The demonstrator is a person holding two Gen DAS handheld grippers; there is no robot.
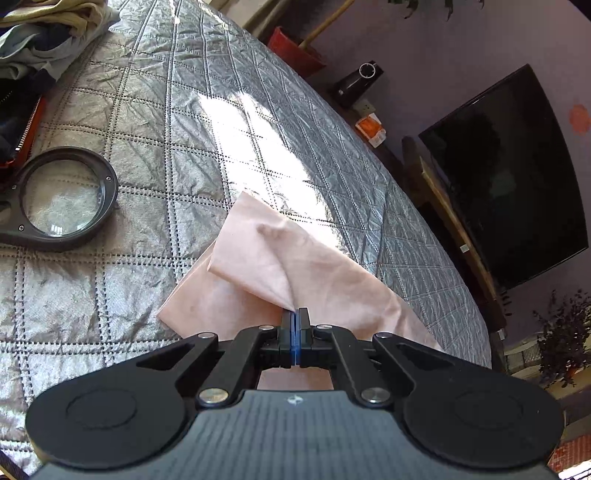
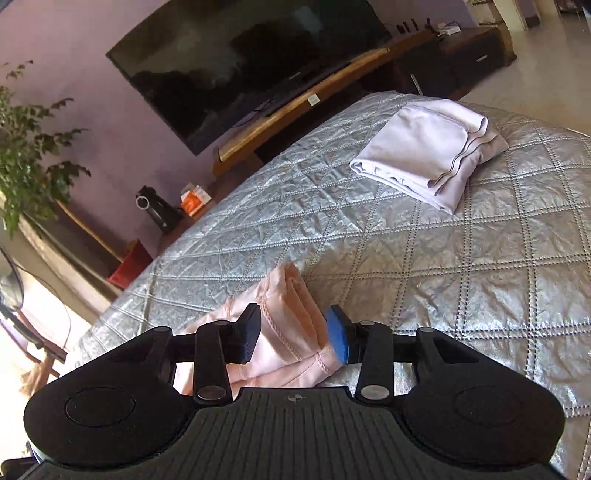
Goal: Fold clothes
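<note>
A pink garment (image 1: 295,273) lies partly folded on the silver quilted bed cover (image 1: 166,129). My left gripper (image 1: 294,314) is shut on a corner of it and lifts that flap over the layer below. In the right wrist view the same pink garment (image 2: 291,328) shows as a folded, hemmed edge lying between the fingers of my right gripper (image 2: 295,332). The right jaws stand apart on either side of the cloth and do not pinch it.
A folded lilac garment (image 2: 424,155) lies on the bed cover (image 2: 480,277) at the far right. A pile of unfolded clothes (image 1: 48,33) and a round black magnifier (image 1: 62,195) sit at the left. A TV (image 1: 517,177) and low cabinet stand beyond the bed edge.
</note>
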